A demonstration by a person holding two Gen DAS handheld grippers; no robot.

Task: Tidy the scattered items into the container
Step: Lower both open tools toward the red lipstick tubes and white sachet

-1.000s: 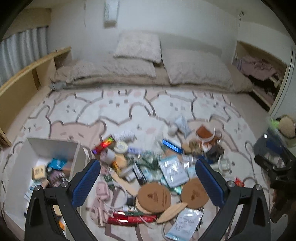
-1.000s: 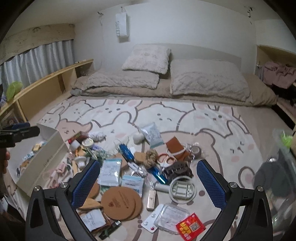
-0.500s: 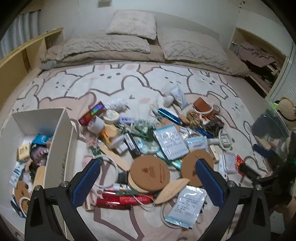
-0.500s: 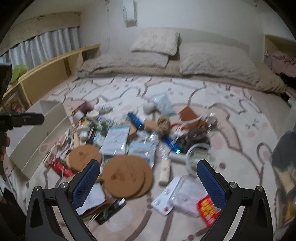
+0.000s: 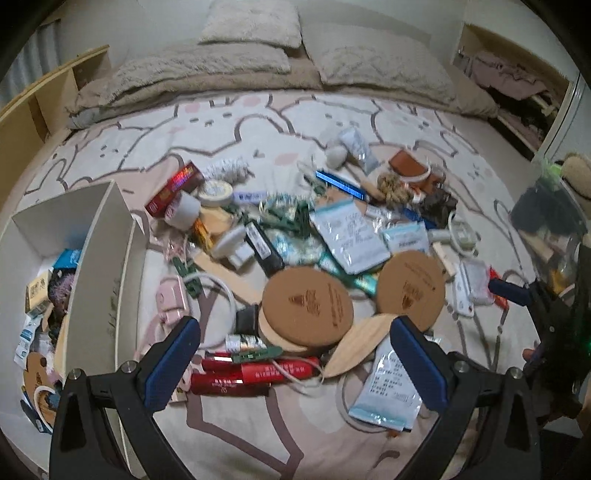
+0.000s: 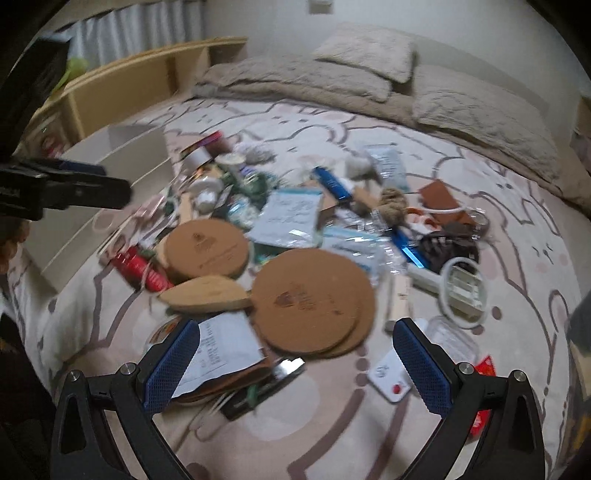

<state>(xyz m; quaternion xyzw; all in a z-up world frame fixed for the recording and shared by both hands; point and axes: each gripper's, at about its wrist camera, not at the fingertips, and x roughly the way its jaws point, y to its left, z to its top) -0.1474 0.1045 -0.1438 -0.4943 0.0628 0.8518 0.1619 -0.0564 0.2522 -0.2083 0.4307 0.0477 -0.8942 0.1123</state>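
Note:
A heap of small items lies on the bear-patterned rug: round cork coasters (image 5: 308, 301) (image 6: 312, 297), red tubes (image 5: 255, 373), sachets (image 5: 349, 234), a blue pen (image 5: 340, 184), tape rolls. The white box (image 5: 98, 269) stands left of the heap and holds several items. My left gripper (image 5: 295, 365) is open, hovering low over the red tubes and the near coaster. My right gripper (image 6: 295, 365) is open above a paper sachet (image 6: 221, 350) and the large coasters. Nothing sits between either pair of fingers. The left gripper's finger (image 6: 74, 192) shows at the left of the right wrist view.
A low mattress with pillows (image 5: 255, 20) and a blanket lies beyond the rug. A wooden shelf (image 6: 129, 88) runs along the left wall. A dark bag (image 5: 550, 210) and clutter sit at the right edge. Bare rug (image 5: 258, 435) lies in front of the heap.
Both grippers have dropped and moved closer to the heap, tilting downward. The right gripper has swung left toward the coasters. Both stay open.

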